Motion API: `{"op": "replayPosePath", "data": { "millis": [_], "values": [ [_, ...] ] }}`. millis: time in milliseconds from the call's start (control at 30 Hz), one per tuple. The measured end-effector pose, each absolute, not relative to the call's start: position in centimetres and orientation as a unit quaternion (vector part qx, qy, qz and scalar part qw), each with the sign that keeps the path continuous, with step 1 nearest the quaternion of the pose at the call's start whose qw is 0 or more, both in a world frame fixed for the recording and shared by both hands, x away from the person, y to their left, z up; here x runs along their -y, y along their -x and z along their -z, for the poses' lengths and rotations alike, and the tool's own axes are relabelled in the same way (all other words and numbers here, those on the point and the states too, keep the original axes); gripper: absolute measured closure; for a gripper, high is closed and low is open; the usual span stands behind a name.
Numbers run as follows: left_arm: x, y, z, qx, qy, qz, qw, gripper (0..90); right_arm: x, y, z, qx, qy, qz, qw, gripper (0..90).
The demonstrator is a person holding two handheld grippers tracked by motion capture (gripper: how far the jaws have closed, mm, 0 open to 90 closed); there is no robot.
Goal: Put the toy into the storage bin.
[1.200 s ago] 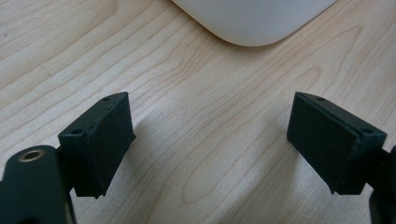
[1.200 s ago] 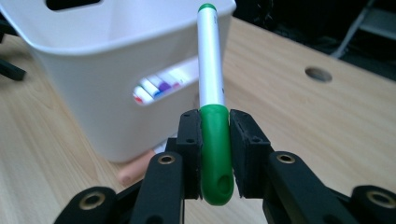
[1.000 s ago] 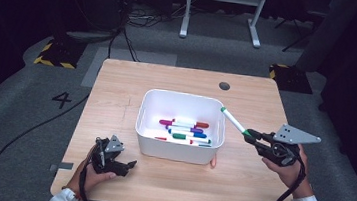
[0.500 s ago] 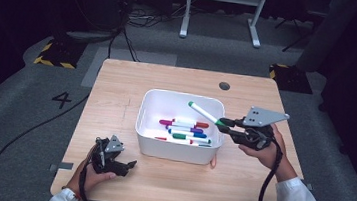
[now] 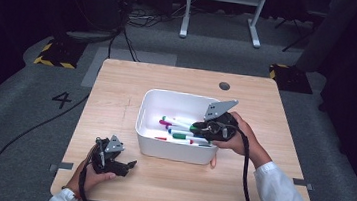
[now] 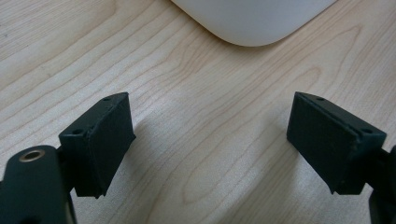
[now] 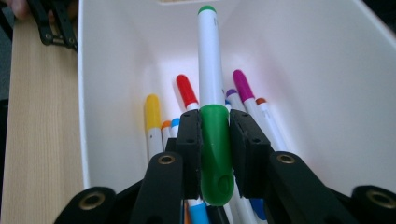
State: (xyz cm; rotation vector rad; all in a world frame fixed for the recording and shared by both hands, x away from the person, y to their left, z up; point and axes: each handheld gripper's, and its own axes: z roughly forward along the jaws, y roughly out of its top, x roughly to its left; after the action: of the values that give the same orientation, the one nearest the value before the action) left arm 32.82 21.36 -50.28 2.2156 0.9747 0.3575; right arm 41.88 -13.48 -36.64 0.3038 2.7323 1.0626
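Observation:
A white bin (image 5: 151,108) sits mid-table and holds several coloured markers (image 5: 178,129). My right gripper (image 5: 202,130) reaches into it from the right, shut on a green-capped white marker (image 7: 211,84) by its green cap, the barrel pointing along the bin (image 7: 327,84) above the others. Near the table's front left, my left gripper (image 5: 129,166) rests low over bare wood, open with nothing between its pads (image 6: 100,140). The bin's rounded corner (image 6: 254,23) lies just ahead of it.
The wooden table (image 5: 117,94) has a dark round hole (image 5: 224,85) near its far edge. Black cables trail from both grippers off the front edge. A white frame stand (image 5: 221,9) and yellow-black floor blocks (image 5: 53,52) lie beyond the table.
My right gripper has carried the green marker from the table's right side leftward and down into the bin. The left gripper has stayed still.

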Motion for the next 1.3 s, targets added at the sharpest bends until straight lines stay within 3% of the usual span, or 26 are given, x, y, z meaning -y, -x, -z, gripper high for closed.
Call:
{"op": "replayPosePath", "data": {
  "millis": [433,767,1000,1300],
  "values": [
    [-21.4,-32.8,50.3,-0.375,-0.851,-0.137,0.340,14.8,12.8,-42.2,37.8,-0.938,-0.103,-0.326,0.062,73.5],
    [-21.4,-32.8,50.3,-0.374,-0.851,-0.138,0.341,14.8,14.8,-41.5,36.2,-0.903,-0.146,-0.387,0.113,53.5],
    [-21.4,-32.8,50.3,-0.374,-0.851,-0.138,0.341,14.8,18.3,-39.5,34.1,-0.869,-0.178,-0.424,0.183,37.7],
    [-21.4,-32.8,50.3,-0.375,-0.851,-0.138,0.341,14.8,22.4,-37.2,34.2,-0.839,-0.223,-0.446,0.219,26.9]
  ]
}}
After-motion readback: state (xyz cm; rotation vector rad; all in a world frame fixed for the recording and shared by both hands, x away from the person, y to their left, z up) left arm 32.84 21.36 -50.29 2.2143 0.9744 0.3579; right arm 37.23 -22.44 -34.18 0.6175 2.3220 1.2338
